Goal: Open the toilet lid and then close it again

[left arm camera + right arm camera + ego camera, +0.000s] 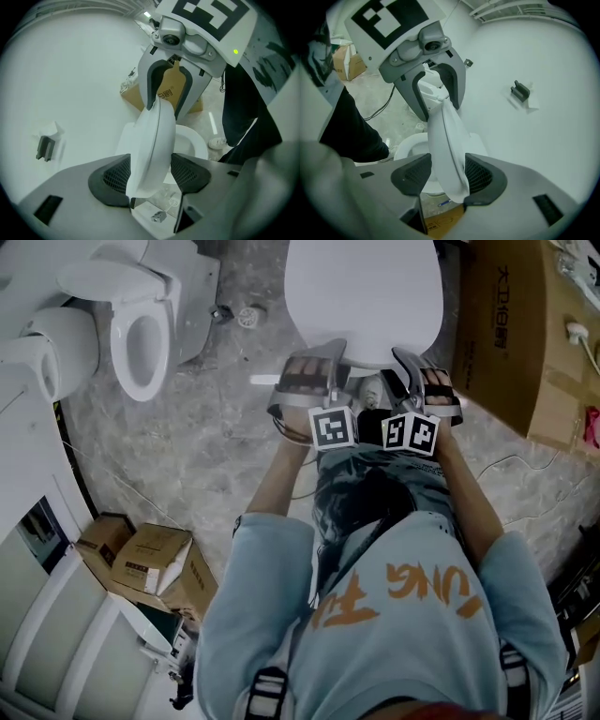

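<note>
The white toilet lid (361, 296) fills the top centre of the head view, and both grippers grip its near edge. My left gripper (319, 362) is shut on that edge; in the left gripper view the lid (150, 140) stands edge-on and tilted between the dark pads (112, 180). My right gripper (412, 367) is shut on the same edge a little to the right, with the lid (445, 140) wedged between its pads (480, 176). Each gripper faces the other across the lid. The lid is raised off the toilet seat (192, 143), which shows beneath it.
A second white toilet (141, 334) stands at the upper left. A floor drain (248, 317) lies between the two toilets. A tall cardboard box (506, 334) is on the right, small cartons (150, 563) at the lower left. The person stands close in front.
</note>
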{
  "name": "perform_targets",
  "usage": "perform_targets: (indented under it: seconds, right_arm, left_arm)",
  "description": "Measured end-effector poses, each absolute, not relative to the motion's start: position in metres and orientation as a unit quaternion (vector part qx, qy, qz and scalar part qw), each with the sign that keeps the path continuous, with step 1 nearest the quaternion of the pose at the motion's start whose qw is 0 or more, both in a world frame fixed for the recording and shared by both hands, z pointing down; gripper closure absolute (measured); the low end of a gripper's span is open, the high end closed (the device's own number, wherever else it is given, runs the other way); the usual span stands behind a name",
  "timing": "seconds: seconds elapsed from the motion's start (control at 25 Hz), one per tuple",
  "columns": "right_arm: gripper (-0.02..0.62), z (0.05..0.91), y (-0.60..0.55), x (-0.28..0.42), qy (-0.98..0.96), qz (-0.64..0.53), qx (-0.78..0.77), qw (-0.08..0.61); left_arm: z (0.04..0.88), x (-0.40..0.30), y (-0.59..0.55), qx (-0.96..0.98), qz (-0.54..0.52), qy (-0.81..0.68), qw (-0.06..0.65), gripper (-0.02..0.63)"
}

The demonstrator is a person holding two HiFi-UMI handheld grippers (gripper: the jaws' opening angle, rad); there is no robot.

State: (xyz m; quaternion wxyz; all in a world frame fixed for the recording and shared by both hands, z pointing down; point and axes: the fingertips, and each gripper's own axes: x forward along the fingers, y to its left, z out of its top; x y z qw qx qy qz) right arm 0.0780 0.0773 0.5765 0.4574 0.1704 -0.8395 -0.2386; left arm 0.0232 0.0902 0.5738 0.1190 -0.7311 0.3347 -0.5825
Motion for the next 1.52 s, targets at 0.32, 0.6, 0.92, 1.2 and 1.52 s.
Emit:
perform_targets:
  seconds: [0.32, 0.6, 0.92, 1.2, 1.52]
  right_arm:
    - [0.360, 0.527, 0.050, 0.078, -0.846, -0.239, 0.205, 0.431]
    - [0.376, 0.473, 0.009, 0.075, -0.845, -0.250, 0.253, 0.399]
    - [0.390, 0.420, -0.044, 0.074, -0.835, -0.265, 0.305, 0.374]
    - [0.436, 0.378, -0.102, 0.067, -0.818, -0.274, 0.365, 0.350]
    - [0.450, 0.339, -0.180, 0.057, -0.795, -0.291, 0.409, 0.340]
  left_arm:
    - [0.526, 0.014, 0.059, -0.721, -0.560, 0.386, 0.132, 0.324]
    - [0.473, 0.008, 0.020, -0.729, -0.526, 0.416, 0.142, 0.347]
    - [0.422, 0.005, -0.032, -0.739, -0.488, 0.435, 0.163, 0.386]
    - [0.379, -0.004, -0.093, -0.743, -0.454, 0.460, 0.176, 0.405]
    - [0.344, -0.012, -0.170, -0.740, -0.424, 0.491, 0.179, 0.457]
